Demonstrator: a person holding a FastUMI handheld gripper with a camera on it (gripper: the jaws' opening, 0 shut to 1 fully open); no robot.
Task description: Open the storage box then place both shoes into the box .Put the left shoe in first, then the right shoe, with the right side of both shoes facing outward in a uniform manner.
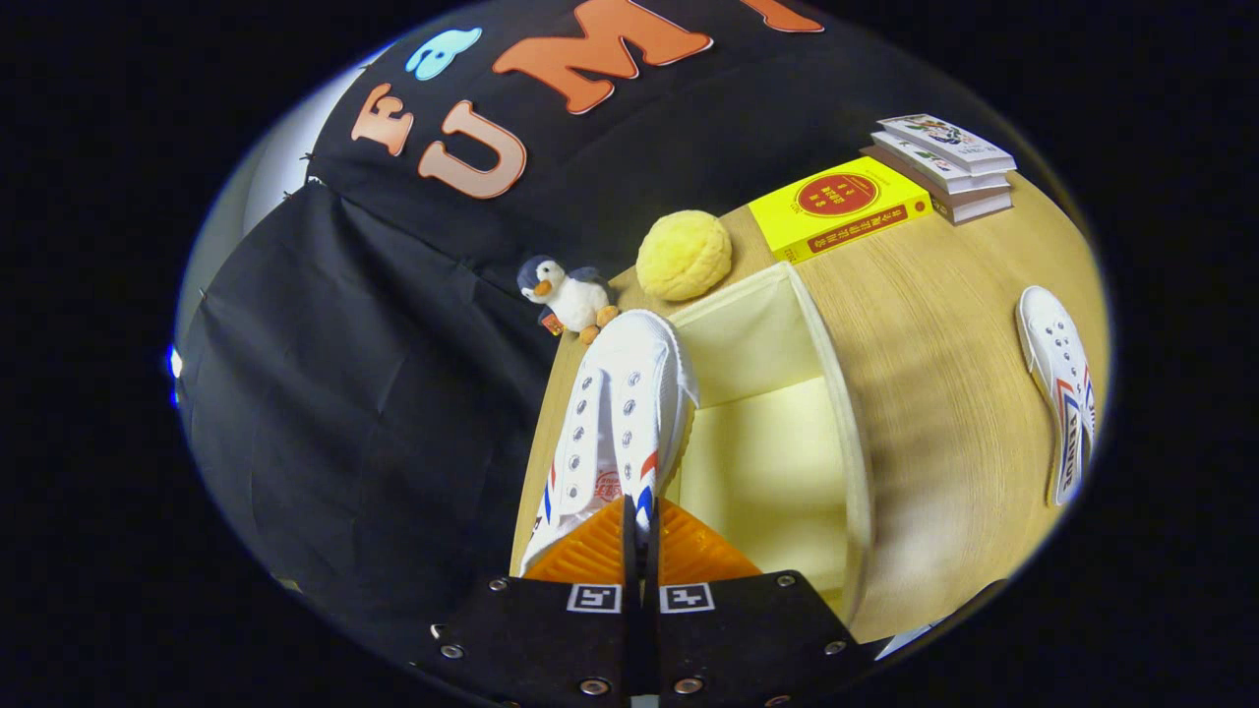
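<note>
The tool [637,536] has its two orange fingers [588,556] drawn almost together, with only a thin slit between them, and they pinch the heel end of one white shoe [625,413]. That shoe stretches away from the fingertips with its toe pointing forward, showing two rows of eyelets and red and blue stripes on its sides. It hangs at the edge of the open storage box [841,423], over the box's near wall; whether its sole touches anything cannot be told.

The storage box is a single pale cream fabric bin, open at the top, with its inside bare and pale yellow. It sits on the wooden tabletop [944,374] just beside the held shoe.

A second white shoe [1060,403], with the same red and blue stripes, lies on the tabletop well apart from the box, on its far side from the tool. That makes two shoes in all: one in the tool and one lying free.

Beyond the toe of the held shoe stands one small plush penguin [569,295]. Next to it rests one round yellow plush ball [684,256], just beyond the box's far corner. Further still lies one yellow book [836,208], and past that a stack of three books [944,167] near the tabletop's far edge.
</note>
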